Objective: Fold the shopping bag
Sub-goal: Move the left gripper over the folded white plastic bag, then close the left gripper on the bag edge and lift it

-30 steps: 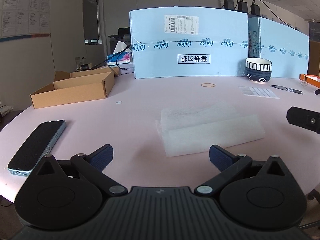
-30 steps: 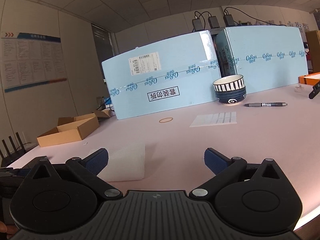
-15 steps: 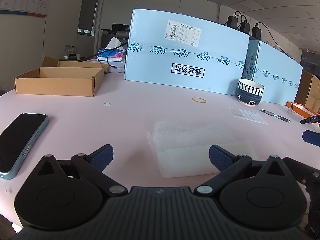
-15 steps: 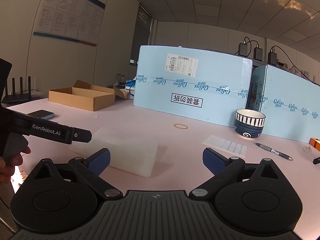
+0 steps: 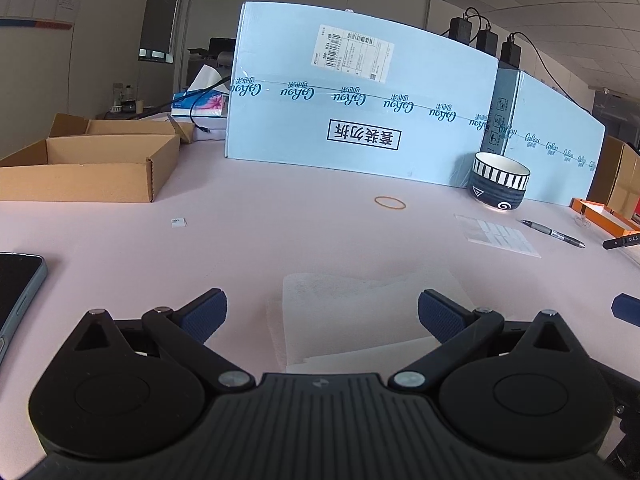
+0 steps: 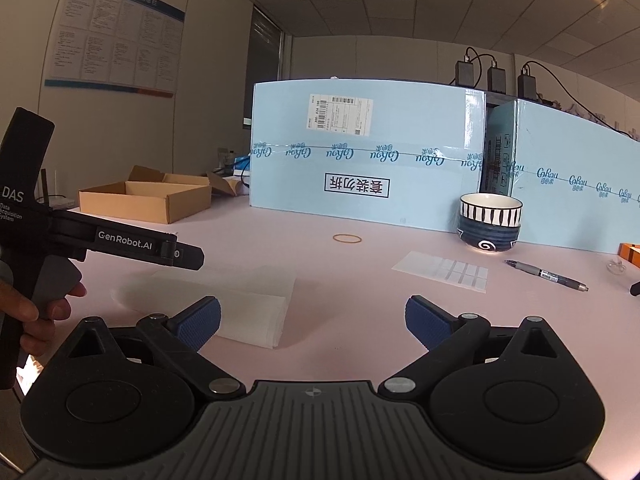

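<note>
The white shopping bag (image 5: pixel 360 312) lies folded into a flat rectangle on the pink table (image 5: pixel 280 240). My left gripper (image 5: pixel 320 312) is open, hovering low over the bag's near edge, with a blue pad on each side of it. My right gripper (image 6: pixel 312 320) is open too, with nothing between its pads; in its view the bag (image 6: pixel 248 300) sits just ahead to the left. There the left gripper (image 6: pixel 192 257) reaches in above the bag, held by a hand (image 6: pixel 40 312). A blue tip of the right gripper (image 5: pixel 626 308) shows at the left view's right edge.
Two tall light-blue cartons (image 5: pixel 360 108) wall off the back. An open cardboard box (image 5: pixel 92 168) is at far left, a phone (image 5: pixel 16 288) at near left. A striped bowl (image 5: pixel 500 180), rubber band (image 5: pixel 390 202), label sheet (image 5: pixel 496 234) and pen (image 5: pixel 554 234) lie beyond the bag.
Both grippers have drawn back toward the near table edge and tilted up, staying open. The left gripper has come into the right wrist view. The bag lies as before.
</note>
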